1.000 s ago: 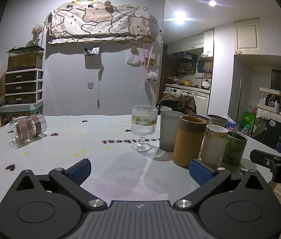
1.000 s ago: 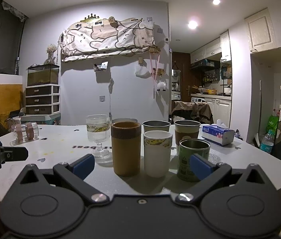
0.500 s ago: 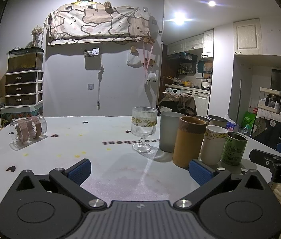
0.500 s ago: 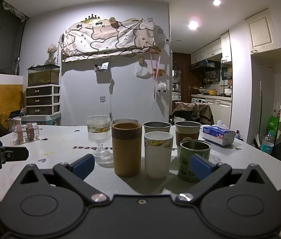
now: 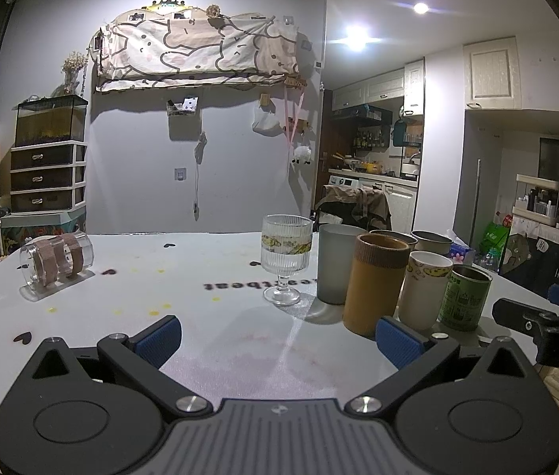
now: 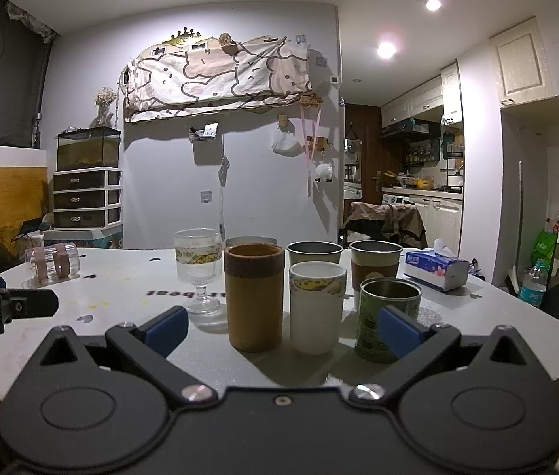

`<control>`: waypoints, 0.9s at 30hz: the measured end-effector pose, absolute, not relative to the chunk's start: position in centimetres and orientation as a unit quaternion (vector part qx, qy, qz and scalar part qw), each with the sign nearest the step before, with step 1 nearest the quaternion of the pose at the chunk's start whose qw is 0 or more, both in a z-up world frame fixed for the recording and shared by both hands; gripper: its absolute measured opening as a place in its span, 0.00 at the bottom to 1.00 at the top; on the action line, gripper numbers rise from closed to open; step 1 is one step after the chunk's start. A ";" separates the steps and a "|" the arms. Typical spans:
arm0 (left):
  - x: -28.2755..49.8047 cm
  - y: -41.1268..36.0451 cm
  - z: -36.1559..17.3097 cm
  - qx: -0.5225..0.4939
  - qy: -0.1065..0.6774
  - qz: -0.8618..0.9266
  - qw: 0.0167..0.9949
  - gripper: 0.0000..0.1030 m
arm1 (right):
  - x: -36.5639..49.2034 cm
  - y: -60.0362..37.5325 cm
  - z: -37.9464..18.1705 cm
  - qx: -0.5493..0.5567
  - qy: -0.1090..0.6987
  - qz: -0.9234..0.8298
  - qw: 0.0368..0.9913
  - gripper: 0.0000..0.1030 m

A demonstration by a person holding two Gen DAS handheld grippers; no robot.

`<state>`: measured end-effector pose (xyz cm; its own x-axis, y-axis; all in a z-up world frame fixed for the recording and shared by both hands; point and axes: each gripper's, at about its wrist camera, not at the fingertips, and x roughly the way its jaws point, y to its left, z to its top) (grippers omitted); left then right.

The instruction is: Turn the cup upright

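A: What's the biggest thing in view?

B: The white worktop (image 5: 216,340), with small heart marks and some mirrored lettering on it. The cups stand on its right part.

A: And the claws?

B: The left claw (image 5: 277,340) hovers low over the near edge, blue pads spread wide, gripping nothing. The right claw (image 6: 281,326) is the same — wide open, empty, facing the cluster of cups.

A: Which cups?

B: All upright: a tall brown cup (image 6: 254,297) nearest, a white cup (image 6: 316,306) just beside it, a green tin (image 6: 388,314) to the right. Behind them, a frosted grey tumbler (image 5: 336,263), two more cups, and a ribbed stemmed glass (image 5: 286,263) on the left of the group.

A: And the one to flip?

B: The clear cup (image 5: 56,263) with brown bands — lying on its side at the far left of the worktop, well apart from the others and from both claws.

A: Anything smaller?

B: A tissue pack (image 6: 435,269) at the right.
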<state>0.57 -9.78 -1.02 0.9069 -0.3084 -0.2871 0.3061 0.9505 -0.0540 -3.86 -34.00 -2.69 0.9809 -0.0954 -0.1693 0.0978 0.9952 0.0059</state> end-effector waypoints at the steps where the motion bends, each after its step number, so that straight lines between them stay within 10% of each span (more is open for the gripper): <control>1: 0.6 -9.7 -0.9 -0.004 0.147 -0.157 0.977 1.00 | -3.9 -34.0 -2.7 0.007 0.084 -0.048 0.995 1.00; 27: 0.7 -9.6 -0.9 -0.004 0.147 -0.157 0.977 1.00 | -3.9 -34.0 -2.4 0.007 0.081 -0.046 0.996 1.00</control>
